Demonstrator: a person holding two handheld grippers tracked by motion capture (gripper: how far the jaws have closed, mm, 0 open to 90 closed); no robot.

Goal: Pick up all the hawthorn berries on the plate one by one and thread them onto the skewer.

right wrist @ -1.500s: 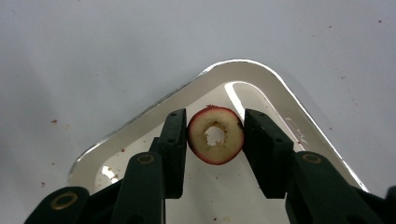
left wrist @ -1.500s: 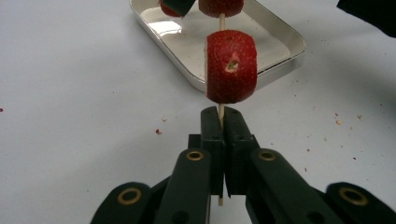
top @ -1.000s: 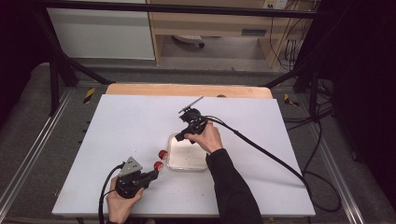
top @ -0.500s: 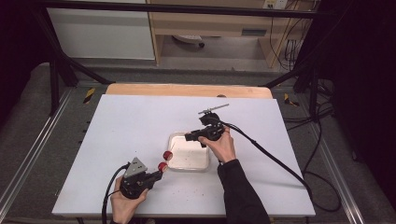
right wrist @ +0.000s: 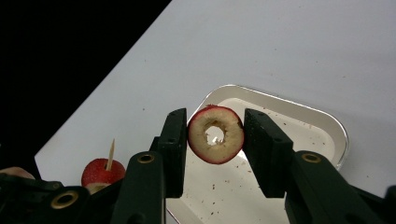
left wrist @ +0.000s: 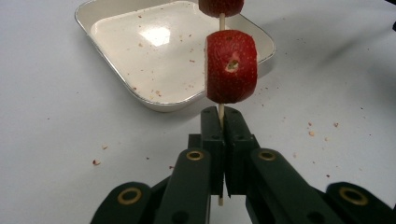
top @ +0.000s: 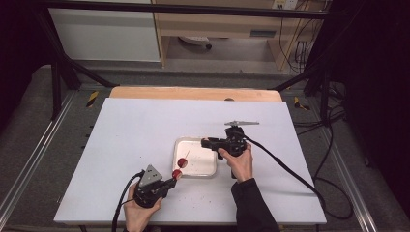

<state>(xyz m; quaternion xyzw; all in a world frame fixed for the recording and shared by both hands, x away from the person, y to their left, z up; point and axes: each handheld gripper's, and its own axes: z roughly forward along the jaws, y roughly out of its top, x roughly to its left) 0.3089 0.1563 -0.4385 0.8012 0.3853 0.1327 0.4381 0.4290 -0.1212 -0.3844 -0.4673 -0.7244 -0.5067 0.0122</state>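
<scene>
My left gripper (left wrist: 221,114) is shut on the lower end of a thin wooden skewer (left wrist: 221,21). The skewer carries two red fruit pieces, one just above the jaws (left wrist: 231,66) and one higher up (left wrist: 220,5). In the high view it (top: 171,180) sits at the near left corner of the white tray (top: 209,170), with the skewer leaning over the tray. My right gripper (right wrist: 215,135) is shut on a cored red fruit ring (right wrist: 231,142), hole facing the camera, above the tray (right wrist: 327,126). From above, that gripper (top: 205,143) hovers over the tray's right side.
The tray is shallow and holds only crumbs; more crumbs lie on the white tabletop (top: 135,130) near it. A wooden strip (top: 193,93) borders the far edge. Cables trail from both grippers toward the near and right edges.
My right gripper has swung from beyond the tray's far left corner to its right side and turned to point left. My left gripper has shifted slightly right, toward the tray.
</scene>
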